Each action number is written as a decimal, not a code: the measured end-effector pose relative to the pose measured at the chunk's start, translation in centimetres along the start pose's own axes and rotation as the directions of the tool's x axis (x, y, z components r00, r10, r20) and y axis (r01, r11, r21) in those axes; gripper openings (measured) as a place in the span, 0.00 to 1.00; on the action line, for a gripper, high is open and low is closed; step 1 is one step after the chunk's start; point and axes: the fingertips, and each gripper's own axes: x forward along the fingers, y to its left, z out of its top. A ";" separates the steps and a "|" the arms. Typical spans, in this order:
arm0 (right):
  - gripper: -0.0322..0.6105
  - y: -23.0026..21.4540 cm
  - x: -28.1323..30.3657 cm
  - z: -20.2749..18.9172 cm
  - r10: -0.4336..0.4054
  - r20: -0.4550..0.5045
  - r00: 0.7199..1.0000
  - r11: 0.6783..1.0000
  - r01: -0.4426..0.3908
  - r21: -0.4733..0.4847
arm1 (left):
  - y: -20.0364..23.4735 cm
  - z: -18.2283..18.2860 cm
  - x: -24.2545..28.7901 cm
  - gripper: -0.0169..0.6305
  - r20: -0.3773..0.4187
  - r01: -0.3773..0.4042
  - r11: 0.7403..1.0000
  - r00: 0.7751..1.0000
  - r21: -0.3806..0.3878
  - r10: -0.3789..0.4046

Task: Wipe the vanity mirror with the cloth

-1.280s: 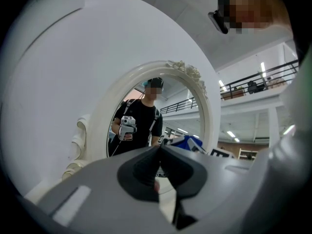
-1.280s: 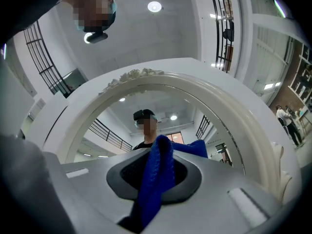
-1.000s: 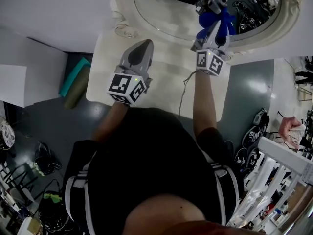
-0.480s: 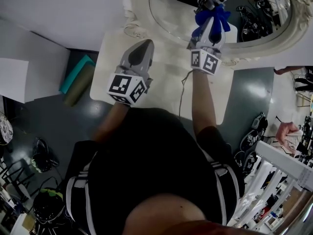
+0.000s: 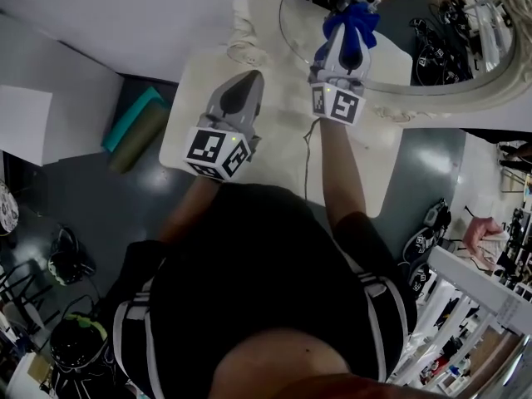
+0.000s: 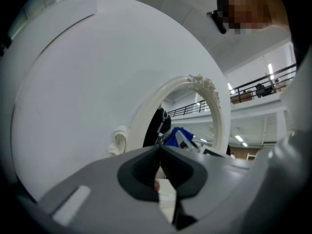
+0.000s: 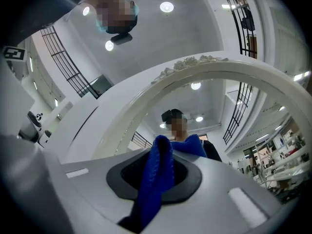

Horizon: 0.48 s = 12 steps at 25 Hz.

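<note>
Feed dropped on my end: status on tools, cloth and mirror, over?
Right tool shut on blue knitted cloth, against oval white-framed vanity mirror. Left tool shut, empty, above white table. Nothing in the way.

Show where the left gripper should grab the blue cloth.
Take the blue knit cloth by the loose fold flaring left of the right gripper, coming from the left; its middle is clamped, its front seemingly against the white-framed oval mirror.
</note>
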 end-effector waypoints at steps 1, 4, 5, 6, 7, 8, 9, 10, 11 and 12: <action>0.11 0.4 0.2 -0.1 0.009 -0.002 1.000 1.000 -0.009 0.002 | 0.1 0.1 0.0 0.04 0.000 -0.003 1.000 1.000 -0.001 0.003; 0.11 1.9 0.7 -0.5 0.030 -0.005 1.000 1.000 -0.030 0.003 | 0.7 0.2 -0.1 0.04 0.003 -0.013 1.000 1.000 -0.005 0.013; 0.11 2.5 0.9 -0.7 0.035 -0.007 0.999 0.999 -0.035 0.005 | 1.0 0.2 -0.2 0.04 0.004 -0.016 1.000 1.000 -0.006 0.016; 0.11 3.2 1.1 -0.9 0.042 -0.011 0.999 0.999 -0.042 0.008 | 1.4 0.2 -0.3 0.04 0.004 -0.019 1.000 1.000 -0.007 0.019; 0.11 4.0 1.3 -1.2 0.052 -0.016 0.999 0.999 -0.052 0.012 | 1.8 0.2 -0.5 0.04 0.005 -0.023 1.000 1.000 -0.009 0.023; 0.11 4.8 1.6 -1.5 0.064 -0.021 0.998 0.998 -0.064 0.014 | 2.2 0.2 -0.6 0.04 0.006 -0.026 1.000 1.000 -0.011 0.026; 0.11 5.7 1.8 -1.8 0.076 -0.023 0.997 0.997 -0.076 0.015 | 2.7 0.3 -0.7 0.04 0.008 -0.030 0.999 1.000 -0.013 0.030; 0.11 6.4 2.1 -2.1 0.083 -0.024 0.996 0.996 -0.083 0.018 | 3.1 0.3 -0.8 0.04 0.009 -0.032 0.999 0.999 -0.016 0.033; 0.11 6.9 2.2 -2.3 0.085 -0.024 0.996 0.996 -0.085 0.022 | 3.5 0.3 -1.0 0.04 0.010 -0.035 0.999 0.999 -0.019 0.035; 0.11 7.2 2.3 -2.4 0.084 -0.023 0.996 0.996 -0.084 0.026 | 3.9 0.3 -1.1 0.04 0.010 -0.037 0.999 0.999 -0.022 0.038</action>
